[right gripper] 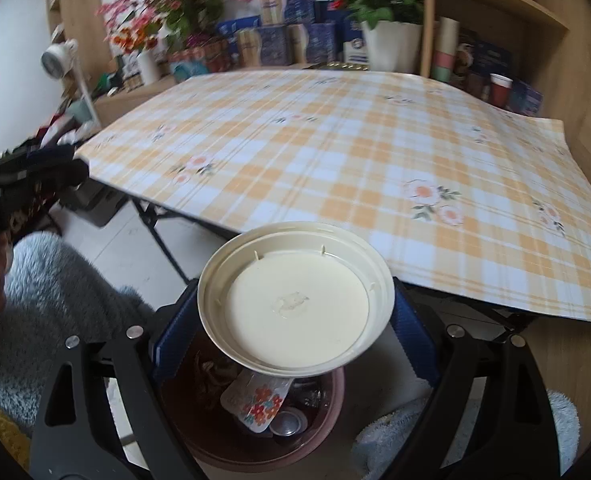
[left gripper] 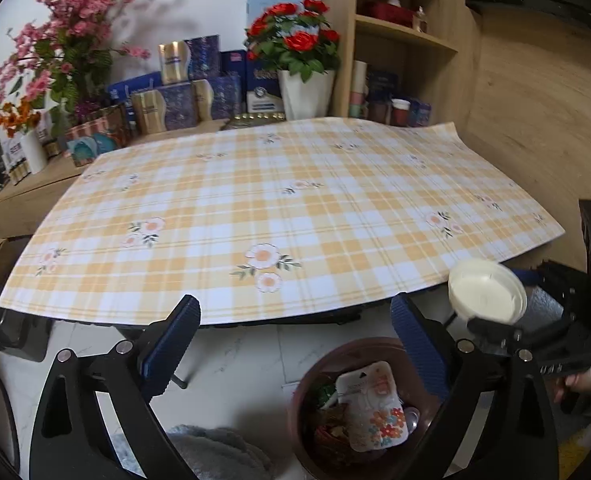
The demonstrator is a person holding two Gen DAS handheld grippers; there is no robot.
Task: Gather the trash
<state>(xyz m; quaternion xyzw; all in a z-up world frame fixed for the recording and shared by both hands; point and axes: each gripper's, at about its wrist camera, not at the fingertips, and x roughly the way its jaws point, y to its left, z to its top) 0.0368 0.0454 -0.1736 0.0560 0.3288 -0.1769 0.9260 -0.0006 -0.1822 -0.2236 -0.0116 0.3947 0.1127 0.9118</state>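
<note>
The cream lid (right gripper: 295, 300), hollow side up, is sitting between the fingers of my right gripper (right gripper: 295, 316), closed on its rim, above the brown bin (right gripper: 335, 420) at 6 o'clock. My left gripper (left gripper: 291, 344) is hanging wide open, empty, before the checked tablecloth (left gripper: 295, 200) at 12 o'clock.

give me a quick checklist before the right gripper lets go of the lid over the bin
1. Lid held by the right gripper: ok, the blue fingers sit at either side of it.
2. Bin under the lid: ok in the right wrist view; the left wrist view shows the lid off to the side, so cannot tell exactly.
3. Room in the bin: ok, a floral packet and scraps lie low inside.
4. Left gripper out of the way: ok, open and holding nothing.
5. Tablecloth free of trash: ok as far as it shows.
</note>
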